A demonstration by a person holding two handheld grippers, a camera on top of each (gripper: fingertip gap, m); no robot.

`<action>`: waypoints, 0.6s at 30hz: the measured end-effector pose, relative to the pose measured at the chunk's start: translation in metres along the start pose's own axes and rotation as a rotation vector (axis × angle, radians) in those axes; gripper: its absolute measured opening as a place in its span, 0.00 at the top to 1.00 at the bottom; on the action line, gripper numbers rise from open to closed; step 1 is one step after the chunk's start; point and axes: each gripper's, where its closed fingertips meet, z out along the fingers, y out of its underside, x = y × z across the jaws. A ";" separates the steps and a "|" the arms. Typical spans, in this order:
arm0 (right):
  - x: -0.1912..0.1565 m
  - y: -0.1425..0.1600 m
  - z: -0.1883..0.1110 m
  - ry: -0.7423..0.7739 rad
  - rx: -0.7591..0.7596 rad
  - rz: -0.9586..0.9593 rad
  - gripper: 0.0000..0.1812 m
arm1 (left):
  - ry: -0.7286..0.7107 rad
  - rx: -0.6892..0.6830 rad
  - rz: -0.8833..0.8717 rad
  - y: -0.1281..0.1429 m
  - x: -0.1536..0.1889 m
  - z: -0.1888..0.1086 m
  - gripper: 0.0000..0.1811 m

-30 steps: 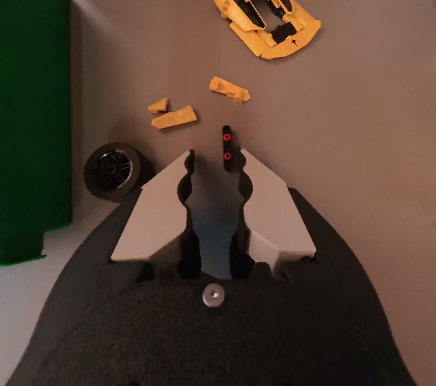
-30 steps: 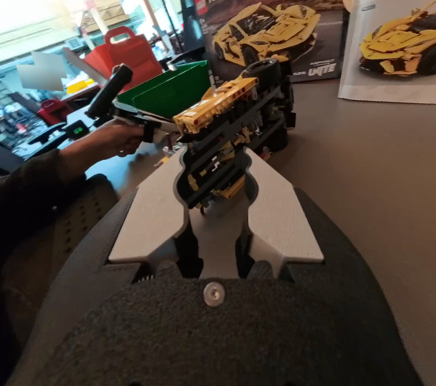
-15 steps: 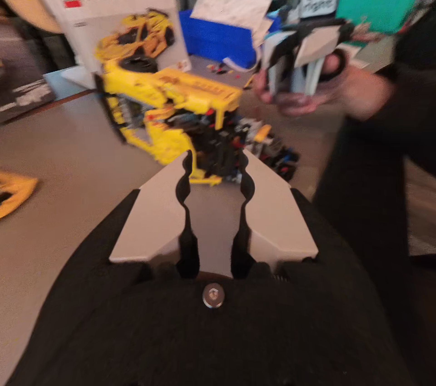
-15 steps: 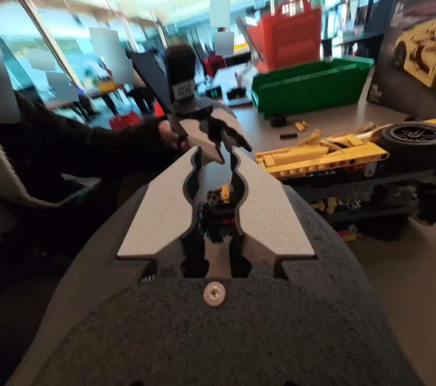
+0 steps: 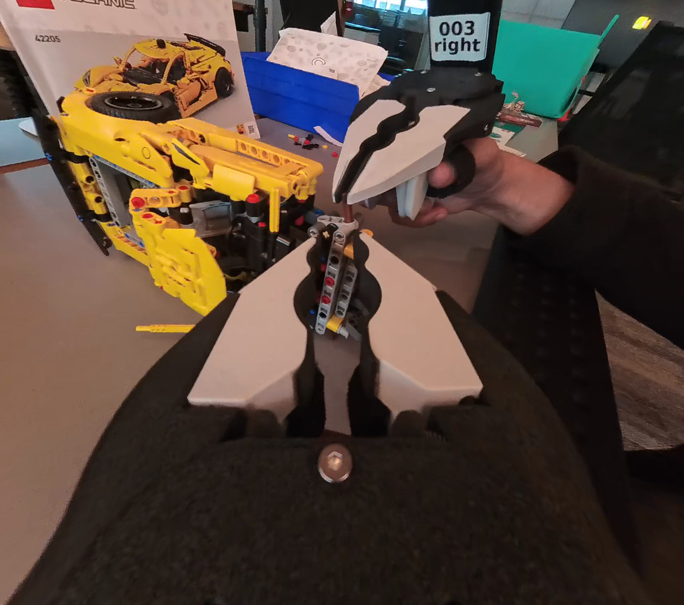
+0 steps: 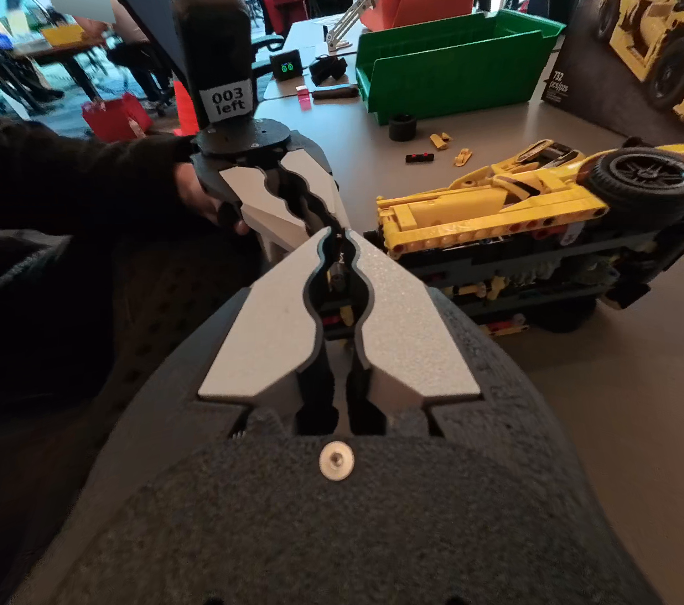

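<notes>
Beside both grippers, yellow brick car lies sideways.

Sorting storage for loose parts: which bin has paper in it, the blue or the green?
The blue bin, behind the yellow car model; the green bin shows none.

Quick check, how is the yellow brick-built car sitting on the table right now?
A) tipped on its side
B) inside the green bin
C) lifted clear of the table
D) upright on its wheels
A: the yellow brick-built car lies on its side on the grey table, one wheel facing up and its underside toward the camera.
</notes>
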 end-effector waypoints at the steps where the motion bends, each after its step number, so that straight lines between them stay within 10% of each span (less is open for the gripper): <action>1: 0.001 0.001 -0.001 0.017 -0.010 -0.035 0.99 | -0.004 0.001 0.014 0.000 0.000 0.000 0.92; 18: 0.003 0.001 0.001 0.059 0.000 0.004 0.99 | 0.003 -0.008 0.014 0.000 0.000 -0.001 0.94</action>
